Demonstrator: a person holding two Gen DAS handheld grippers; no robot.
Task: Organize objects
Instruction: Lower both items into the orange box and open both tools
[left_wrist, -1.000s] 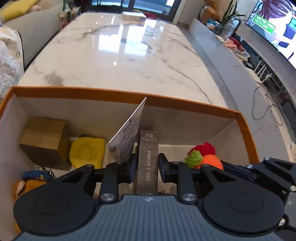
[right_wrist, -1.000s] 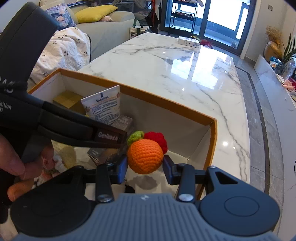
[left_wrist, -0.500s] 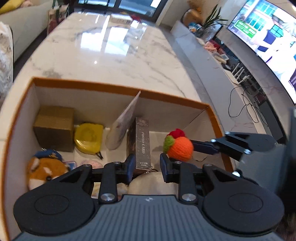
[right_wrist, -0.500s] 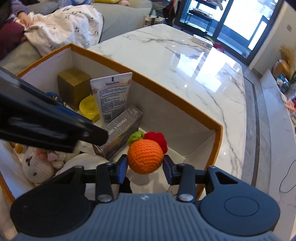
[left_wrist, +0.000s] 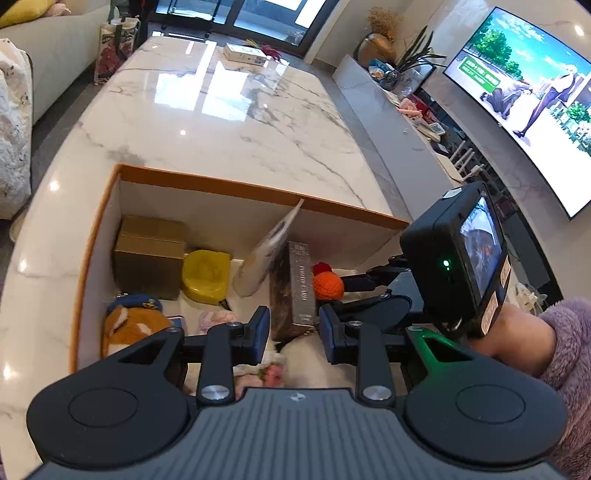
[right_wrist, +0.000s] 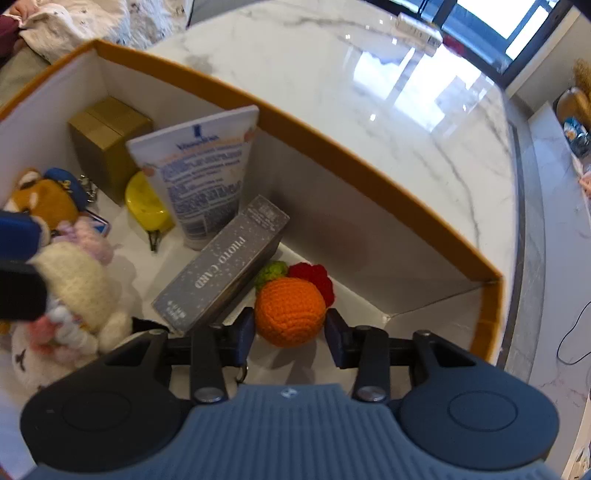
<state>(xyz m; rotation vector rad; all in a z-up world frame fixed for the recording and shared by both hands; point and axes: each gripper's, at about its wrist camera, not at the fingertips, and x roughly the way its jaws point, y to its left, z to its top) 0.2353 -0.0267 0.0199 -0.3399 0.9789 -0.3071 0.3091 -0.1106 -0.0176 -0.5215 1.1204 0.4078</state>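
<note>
We are tidying toys and small things into the orange-edged box (right_wrist: 369, 162) on the marble table (left_wrist: 229, 122). A second ago our left gripper (left_wrist: 293, 326) was low in the box with the grey card box (left_wrist: 301, 288) right between its pads; now it is sitting higher and farther back, and its jaws are parted and empty, with the card box lying beyond them, leaning against the white tube (right_wrist: 199, 173). To us that means the card box is put away and let go. Our right gripper (right_wrist: 290, 334) is now reaching deeper into the box than before and tipping down more, so the box floor is filling its view. It is clenched on the orange yarn ball (right_wrist: 290, 310), a pad pressing each side, just as it was a second ago. The ball is sitting in the near right part of the box, just right of the card box, with its green and red bits at the far side. We cannot tell if it is touching the floor yet. We think the ball is almost in its place, and letting go is the next job. On the left, the brown carton (left_wrist: 149, 254), the yellow case (left_wrist: 205, 277) and the stuffed animals (right_wrist: 70, 280) are already lying inside.
</note>
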